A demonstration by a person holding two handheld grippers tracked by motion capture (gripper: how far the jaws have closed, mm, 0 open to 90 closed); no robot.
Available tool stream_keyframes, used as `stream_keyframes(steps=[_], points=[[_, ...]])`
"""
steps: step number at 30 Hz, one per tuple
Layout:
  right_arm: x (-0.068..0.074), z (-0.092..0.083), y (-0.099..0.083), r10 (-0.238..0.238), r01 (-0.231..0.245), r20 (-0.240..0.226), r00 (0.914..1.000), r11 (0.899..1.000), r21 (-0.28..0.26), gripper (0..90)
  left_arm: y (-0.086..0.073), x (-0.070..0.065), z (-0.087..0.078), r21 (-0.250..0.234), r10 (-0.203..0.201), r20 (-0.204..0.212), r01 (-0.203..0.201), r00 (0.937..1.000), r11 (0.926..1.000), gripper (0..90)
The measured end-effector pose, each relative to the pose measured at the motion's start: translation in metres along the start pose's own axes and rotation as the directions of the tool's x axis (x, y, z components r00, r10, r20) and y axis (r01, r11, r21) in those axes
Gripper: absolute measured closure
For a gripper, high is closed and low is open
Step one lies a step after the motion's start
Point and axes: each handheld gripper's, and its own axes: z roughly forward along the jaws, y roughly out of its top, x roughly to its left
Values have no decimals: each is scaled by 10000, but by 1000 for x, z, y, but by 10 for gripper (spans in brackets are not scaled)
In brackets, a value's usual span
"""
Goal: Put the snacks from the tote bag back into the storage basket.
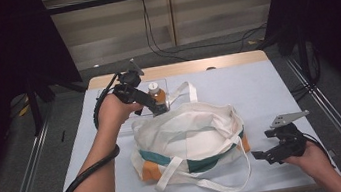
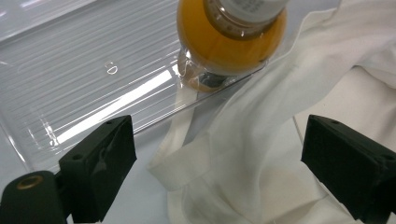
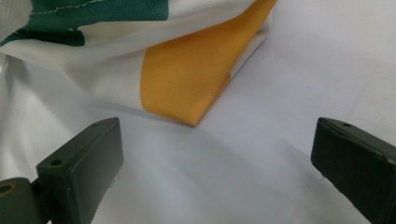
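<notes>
High view: bottle [image 1: 157, 95] upright in clear tray [image 1: 177, 86] at far left of surface [image 1: 268, 87], just beyond left tool [image 1: 161, 110], bag [image 1: 190, 141] between tools; left gripper view: left tool wide open, empty, bottle straight ahead; right gripper view: right tool [image 3: 210, 172] open, empty, beside bag corner.

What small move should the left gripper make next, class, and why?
Probably ease the left gripper forward to the bottle and close on it. Its jaws stand open with only the bag's white cloth between them, and the bottle of orange drink stands upright at the clear tray's edge, just ahead.
</notes>
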Motion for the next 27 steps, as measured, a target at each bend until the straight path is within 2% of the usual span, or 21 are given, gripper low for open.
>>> stream_keyframes(steps=[12, 27], points=[[1, 1, 0, -42, 42, -14, 10000, 10000, 39, 22, -15, -2, 3, 81, 274, 105, -275, 9996, 9996, 97], [2, 3, 0, 3, -3, -3, 10000, 10000, 94, 22, -36, 3, 1, -27, 318, 284, -317, 9991, 9995, 97]])
